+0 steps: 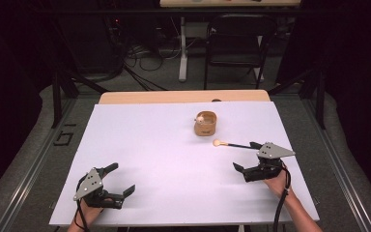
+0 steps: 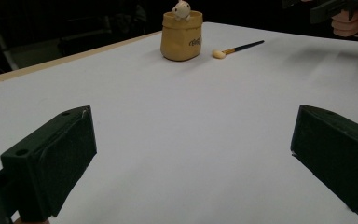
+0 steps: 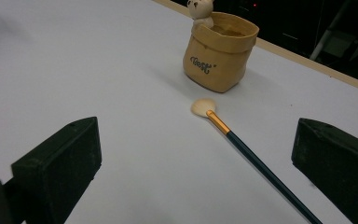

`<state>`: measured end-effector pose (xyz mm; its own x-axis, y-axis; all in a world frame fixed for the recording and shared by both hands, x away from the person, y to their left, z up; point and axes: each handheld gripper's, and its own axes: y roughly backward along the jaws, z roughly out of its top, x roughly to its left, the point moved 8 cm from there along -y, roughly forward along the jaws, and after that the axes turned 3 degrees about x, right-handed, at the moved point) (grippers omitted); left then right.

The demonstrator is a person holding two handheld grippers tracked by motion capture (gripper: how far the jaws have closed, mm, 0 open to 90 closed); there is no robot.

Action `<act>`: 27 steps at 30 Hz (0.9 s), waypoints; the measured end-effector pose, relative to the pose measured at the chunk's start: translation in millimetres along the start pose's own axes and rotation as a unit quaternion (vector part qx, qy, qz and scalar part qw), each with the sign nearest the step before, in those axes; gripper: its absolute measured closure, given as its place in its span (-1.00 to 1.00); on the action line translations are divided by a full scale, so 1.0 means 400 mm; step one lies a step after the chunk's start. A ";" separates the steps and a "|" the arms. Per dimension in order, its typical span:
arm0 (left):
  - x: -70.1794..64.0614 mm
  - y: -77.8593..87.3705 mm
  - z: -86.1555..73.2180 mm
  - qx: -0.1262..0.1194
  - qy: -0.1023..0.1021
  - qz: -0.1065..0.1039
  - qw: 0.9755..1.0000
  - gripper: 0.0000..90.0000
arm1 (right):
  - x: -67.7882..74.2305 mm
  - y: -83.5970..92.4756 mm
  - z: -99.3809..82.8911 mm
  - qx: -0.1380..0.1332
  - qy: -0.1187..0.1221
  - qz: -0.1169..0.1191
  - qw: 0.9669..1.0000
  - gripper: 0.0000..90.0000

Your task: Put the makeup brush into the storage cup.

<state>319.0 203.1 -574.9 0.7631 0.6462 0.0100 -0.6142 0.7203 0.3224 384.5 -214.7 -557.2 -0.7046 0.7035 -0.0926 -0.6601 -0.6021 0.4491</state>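
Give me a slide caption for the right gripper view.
Open right gripper approaches makeup brush lying beside bag-shaped pot.

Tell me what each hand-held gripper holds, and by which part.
Nothing is held. The left hand-held gripper and the right hand-held gripper are both open; the brush lies free on the table.

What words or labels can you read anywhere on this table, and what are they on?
"Best", as far as it reads: dark cursive lettering on the front of the tan sack-shaped pot; the letters are slightly blurred.
The makeup brush shows no readable lettering.
The white table cover shows no lettering.
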 end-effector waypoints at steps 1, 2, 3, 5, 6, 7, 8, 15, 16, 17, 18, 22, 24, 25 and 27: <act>0.000 0.000 0.000 0.000 0.000 0.000 1.000 -1.00 | -0.003 -0.001 0.000 0.003 -0.001 0.000 1.000 -0.98; 0.000 0.000 0.000 0.000 0.000 0.000 1.000 -1.00 | -0.005 -0.002 0.002 0.003 -0.002 0.001 1.000 -0.98; 0.000 0.000 0.000 0.000 0.000 0.000 1.000 -1.00 | -0.010 -0.004 0.004 0.000 -0.003 0.000 1.000 -0.97; 0.000 0.000 0.000 0.000 0.000 0.000 1.000 -1.00 | -0.016 -0.004 0.004 0.005 -0.002 0.000 1.000 -0.97; 0.000 0.000 0.000 0.000 0.000 -0.001 1.000 -1.00 | -0.016 -0.004 0.004 0.005 -0.002 0.000 1.000 -0.97; 0.000 0.000 0.000 0.000 0.000 -0.001 1.000 -1.00 | -0.018 -0.004 0.004 0.007 -0.003 -0.002 1.000 -0.97; 0.000 0.000 0.000 0.000 0.000 -0.001 1.000 -1.00 | -0.021 -0.005 0.005 0.008 -0.003 -0.001 1.000 -0.97; -0.001 -0.001 -0.001 0.001 -0.001 -0.001 1.000 -1.00 | -0.041 -0.010 0.009 0.013 -0.006 0.000 1.000 -0.97; -0.001 -0.001 -0.001 0.003 -0.002 0.000 1.000 -1.00 | -0.043 -0.009 0.008 0.018 -0.005 -0.001 1.000 -0.97; -0.001 -0.001 -0.001 0.003 -0.002 -0.002 1.000 -1.00 | -0.045 -0.010 0.009 0.020 -0.005 0.000 1.000 -0.97; -0.001 -0.001 -0.001 0.003 -0.003 -0.002 1.000 -1.00 | -0.047 -0.011 0.010 0.021 -0.006 0.001 1.000 -0.97; -0.001 -0.001 -0.001 0.003 -0.002 -0.002 1.000 -1.00 | -0.054 -0.015 0.013 0.026 -0.004 0.002 1.000 -0.97; -0.001 0.000 -0.001 0.003 -0.003 -0.003 1.000 -1.00 | -0.057 -0.017 0.014 0.029 -0.003 0.003 1.000 -0.96; -0.001 0.000 -0.001 0.003 -0.003 -0.002 1.000 -1.00 | -0.059 -0.019 0.014 0.032 -0.003 0.002 0.999 -0.96; -0.001 0.000 -0.001 0.003 -0.004 -0.003 1.000 -1.00 | -0.061 -0.022 0.014 0.035 -0.004 0.007 0.999 -0.94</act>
<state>318.7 203.0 -575.4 0.7678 0.6405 0.0155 -0.6090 0.7222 0.3279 408.8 -224.4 -554.0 -0.7112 0.6985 -0.0793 -0.6305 -0.5838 0.5116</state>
